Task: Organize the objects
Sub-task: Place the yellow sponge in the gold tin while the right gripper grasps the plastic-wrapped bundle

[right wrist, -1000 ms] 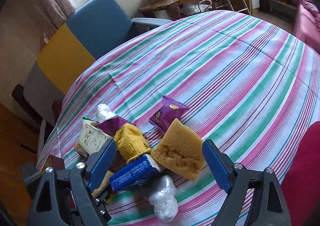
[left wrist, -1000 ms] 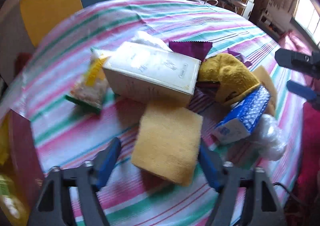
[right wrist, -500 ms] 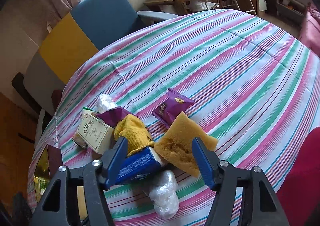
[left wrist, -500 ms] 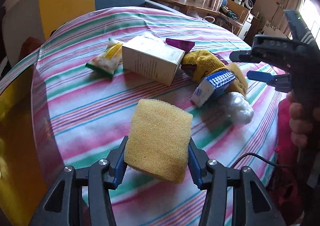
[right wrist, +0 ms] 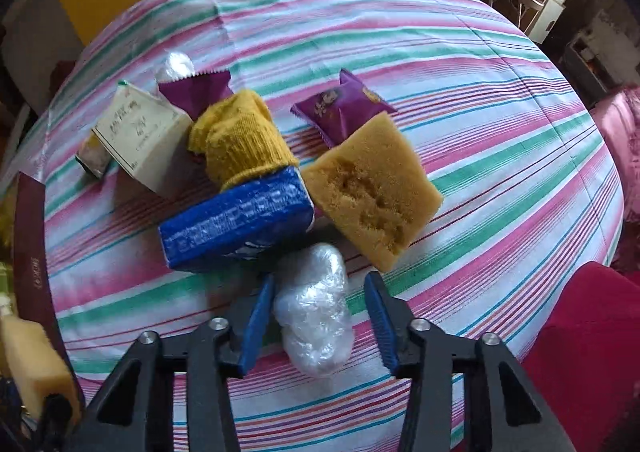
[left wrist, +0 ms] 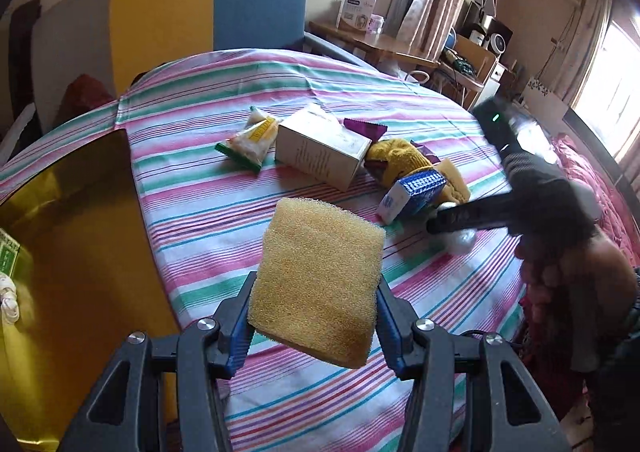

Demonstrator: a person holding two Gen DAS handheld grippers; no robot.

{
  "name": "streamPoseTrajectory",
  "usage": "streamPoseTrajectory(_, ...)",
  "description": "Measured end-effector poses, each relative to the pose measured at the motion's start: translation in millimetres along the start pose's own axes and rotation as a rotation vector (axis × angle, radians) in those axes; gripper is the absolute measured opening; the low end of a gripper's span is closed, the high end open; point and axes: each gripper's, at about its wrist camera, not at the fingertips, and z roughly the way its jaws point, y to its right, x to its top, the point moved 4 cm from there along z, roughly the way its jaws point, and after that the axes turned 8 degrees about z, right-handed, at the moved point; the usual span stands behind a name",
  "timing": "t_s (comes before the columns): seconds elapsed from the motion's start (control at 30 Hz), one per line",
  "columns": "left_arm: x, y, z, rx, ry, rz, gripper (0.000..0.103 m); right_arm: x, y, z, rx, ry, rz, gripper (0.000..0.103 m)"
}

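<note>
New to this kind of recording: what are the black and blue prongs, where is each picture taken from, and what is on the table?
There is no robot. A person holds two hand tools, each with a camera looking along its prongs. The left claw grips a yellow sponge above the striped tablecloth. The right claw is open around a clear plastic bundle. Beyond it lie a blue packet, a second sponge, a yellow glove, a purple snack packet and a white box.
</note>
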Motion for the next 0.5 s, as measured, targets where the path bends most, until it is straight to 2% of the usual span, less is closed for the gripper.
streamPoseTrajectory(0.07, -4.0, -8.2, -6.7, 0.007, 0.009, -0.02, 0.053, -3.4, -5.4, 5.8, -0.02, -0.017, -0.038, 0.035)
streamPoseTrajectory(0.23, -20.0, -39.7, -28.2, 0.044, 0.025, -0.1, 0.053, -9.7, -12.6, 4.3, -0.046, 0.023, -0.11, 0.034)
streamPoseTrajectory(0.37, -35.7, -74.7, -50.3, 0.102, 0.039, -0.177, 0.053, -14.9, -15.8, 3.2, 0.007, 0.016, -0.139, 0.034)
streamPoseTrajectory(0.5, -59.0, -127.1, -72.4, 0.192, 0.039, -0.28, 0.053, -22.0, -21.7, 0.0, 0.072, 0.015, -0.179, 0.034)
